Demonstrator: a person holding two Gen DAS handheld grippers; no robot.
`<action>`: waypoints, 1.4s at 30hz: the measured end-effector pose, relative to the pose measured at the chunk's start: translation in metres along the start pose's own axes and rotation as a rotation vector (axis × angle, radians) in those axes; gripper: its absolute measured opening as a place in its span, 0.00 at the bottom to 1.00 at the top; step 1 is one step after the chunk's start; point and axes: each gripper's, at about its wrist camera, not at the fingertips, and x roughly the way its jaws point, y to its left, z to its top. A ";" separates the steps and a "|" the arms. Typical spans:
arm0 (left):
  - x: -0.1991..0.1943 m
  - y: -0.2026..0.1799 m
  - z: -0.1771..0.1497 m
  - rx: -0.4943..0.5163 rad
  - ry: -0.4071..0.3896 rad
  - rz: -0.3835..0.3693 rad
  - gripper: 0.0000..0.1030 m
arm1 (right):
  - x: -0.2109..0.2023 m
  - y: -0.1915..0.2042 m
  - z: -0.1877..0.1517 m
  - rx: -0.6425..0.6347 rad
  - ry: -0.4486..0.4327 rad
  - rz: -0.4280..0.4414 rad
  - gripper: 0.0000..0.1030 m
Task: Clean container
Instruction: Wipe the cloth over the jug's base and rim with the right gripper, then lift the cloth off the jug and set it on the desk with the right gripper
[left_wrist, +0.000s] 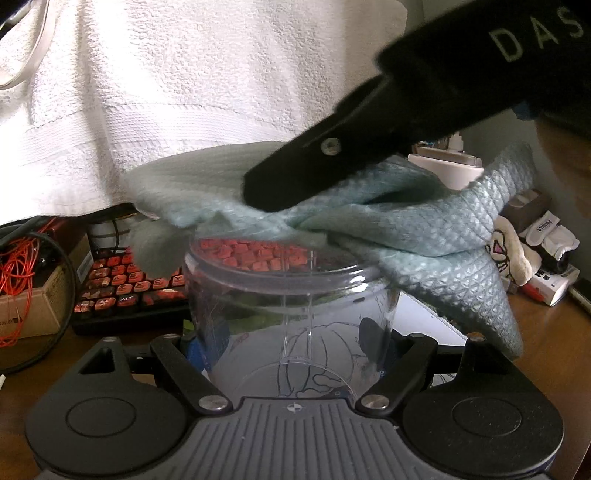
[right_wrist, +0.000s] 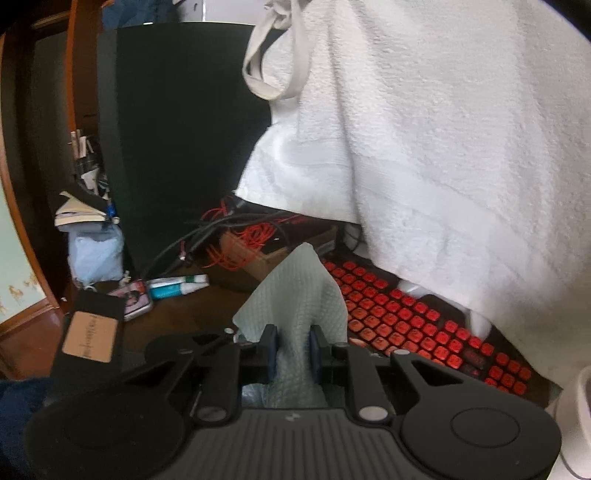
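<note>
A clear plastic container (left_wrist: 288, 295) stands upright between the fingers of my left gripper (left_wrist: 288, 343), whose pads press its sides; it is shut on it. A pale blue-green cloth (left_wrist: 424, 229) is draped over the container's rim and hangs down its right side. My right gripper (left_wrist: 258, 192) reaches in from the upper right, its tip on the cloth above the container's mouth. In the right wrist view my right gripper (right_wrist: 291, 347) is shut on a bunched fold of the cloth (right_wrist: 295, 302), which sticks up between the pads. The container is hidden in that view.
A white towel (left_wrist: 184, 92) hangs behind the container. Under it lies a black keyboard with red keys (right_wrist: 406, 321). Orange cables on a cardboard box (left_wrist: 22, 288) sit at left, small clutter (left_wrist: 546, 251) at right. A tube (right_wrist: 177, 286) lies on the wooden desk.
</note>
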 end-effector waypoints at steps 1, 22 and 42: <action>0.000 0.000 0.000 0.000 0.000 0.000 0.81 | -0.001 -0.001 -0.001 0.007 -0.001 -0.005 0.16; 0.002 0.004 -0.002 -0.002 0.000 0.001 0.81 | -0.081 -0.026 -0.023 0.242 -0.232 -0.057 0.13; -0.002 0.006 -0.003 -0.001 0.009 -0.008 0.83 | -0.044 -0.047 -0.118 0.494 -0.086 -0.266 0.14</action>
